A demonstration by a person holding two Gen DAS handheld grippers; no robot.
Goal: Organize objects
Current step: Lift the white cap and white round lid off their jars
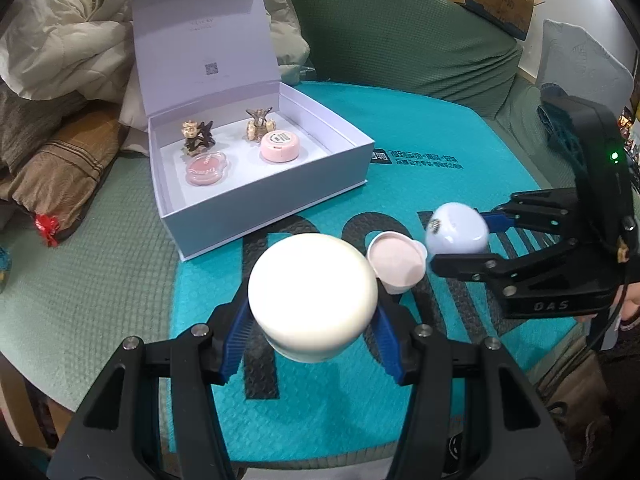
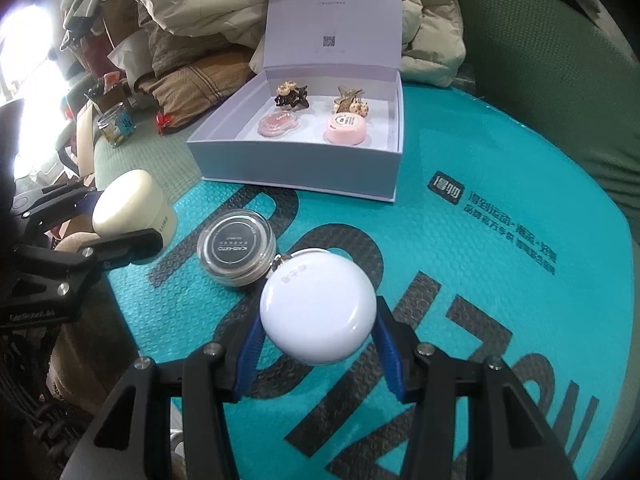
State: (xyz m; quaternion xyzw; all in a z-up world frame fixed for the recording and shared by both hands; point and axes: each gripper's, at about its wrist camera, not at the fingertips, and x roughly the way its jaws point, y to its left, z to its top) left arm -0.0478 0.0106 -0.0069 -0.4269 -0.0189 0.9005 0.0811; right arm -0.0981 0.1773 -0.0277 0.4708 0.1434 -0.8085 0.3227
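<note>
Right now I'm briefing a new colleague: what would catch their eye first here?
Both grippers are full: the left gripper clamps a cream jar, and the right gripper holds a round white case. Behind them on the teal mat sits an open white box already holding four small items.

Both fisheye views are evenly lit by soft indoor light, with colours slightly cool. In the right wrist view, a blown-out window glare (image 2: 24,36) whitens the upper left edge. Straight lines bow toward the dark, vignetted corners. The white compact (image 1: 456,229) looks motion-blurred in the left wrist view; the cream jar (image 1: 313,295) is overexposed and featureless.
</note>
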